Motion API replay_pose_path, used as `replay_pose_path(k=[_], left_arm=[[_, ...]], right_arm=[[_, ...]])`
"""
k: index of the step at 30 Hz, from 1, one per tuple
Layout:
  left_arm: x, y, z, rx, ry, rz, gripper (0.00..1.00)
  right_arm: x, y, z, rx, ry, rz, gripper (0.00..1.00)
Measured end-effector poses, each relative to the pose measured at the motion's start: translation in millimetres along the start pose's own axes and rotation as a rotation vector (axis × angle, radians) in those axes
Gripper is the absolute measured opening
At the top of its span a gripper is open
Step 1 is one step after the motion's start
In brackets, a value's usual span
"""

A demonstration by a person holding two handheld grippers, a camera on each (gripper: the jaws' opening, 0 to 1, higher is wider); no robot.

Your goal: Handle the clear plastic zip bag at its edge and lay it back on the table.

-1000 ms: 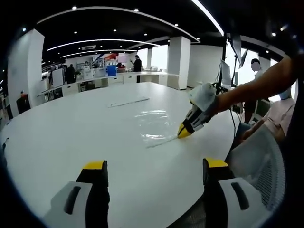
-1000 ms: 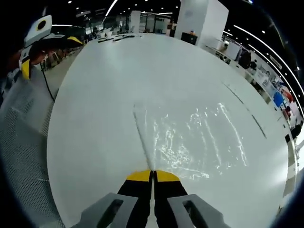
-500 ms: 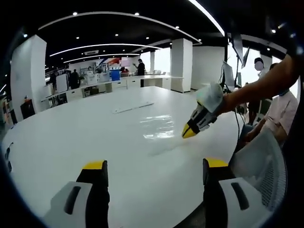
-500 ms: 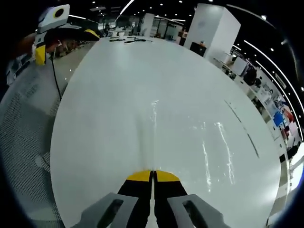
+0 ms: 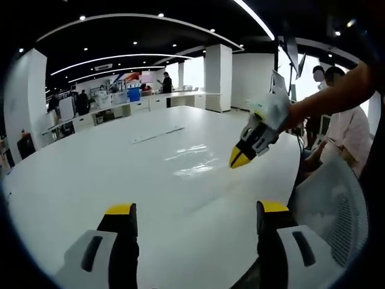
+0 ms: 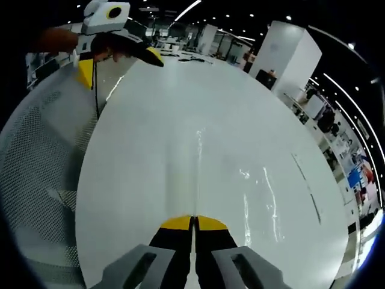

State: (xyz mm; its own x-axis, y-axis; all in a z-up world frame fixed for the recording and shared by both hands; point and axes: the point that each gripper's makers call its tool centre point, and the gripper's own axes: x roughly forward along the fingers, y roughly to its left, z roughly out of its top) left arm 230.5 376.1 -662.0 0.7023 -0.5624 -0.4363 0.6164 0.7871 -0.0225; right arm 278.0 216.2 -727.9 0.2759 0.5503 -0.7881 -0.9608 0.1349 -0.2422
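The clear plastic zip bag (image 5: 191,161) lies glossy on the white table (image 5: 90,174), its near edge raised toward my right gripper (image 5: 239,158). That gripper comes in from the right of the left gripper view, above the table, shut on the bag's edge. In the right gripper view my right gripper (image 6: 194,224) is shut on the bag's edge, and the bag (image 6: 240,186) stretches ahead with bright glints. My left gripper (image 5: 195,211) stands open over the table's near edge with nothing between its fingers. The left gripper (image 6: 117,63) is also seen at the upper left, open.
A mesh chair back (image 5: 328,205) stands by the table's edge, and the chair (image 6: 42,156) also lies left of the table. A thin strip (image 5: 157,133) lies farther along the table. People sit at the right (image 5: 343,126). A white pillar (image 5: 218,75) stands beyond.
My right gripper, still shut on the bag's edge, has risen off the table, drawing that edge up. The left gripper has stayed open, and its view has shifted a little.
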Motion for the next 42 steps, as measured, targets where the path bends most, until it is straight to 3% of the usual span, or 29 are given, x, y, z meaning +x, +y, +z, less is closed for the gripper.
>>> replay_pose_path(k=[13, 22, 42], left_arm=[[24, -1.4, 2.1, 0.055, 0.03, -0.084, 0.78], [40, -13.3, 2.7, 0.114, 0.061, -0.151, 0.74], [58, -23.0, 2.2, 0.304, 0.136, -0.197, 0.51]], right_arm=[[-8, -11, 8.8, -0.107, 0.008, 0.004, 0.0], [-17, -5, 10.4, -0.164, 0.017, 0.009, 0.0], [-30, 7, 21.4, -0.21, 0.006, 0.069, 0.0]])
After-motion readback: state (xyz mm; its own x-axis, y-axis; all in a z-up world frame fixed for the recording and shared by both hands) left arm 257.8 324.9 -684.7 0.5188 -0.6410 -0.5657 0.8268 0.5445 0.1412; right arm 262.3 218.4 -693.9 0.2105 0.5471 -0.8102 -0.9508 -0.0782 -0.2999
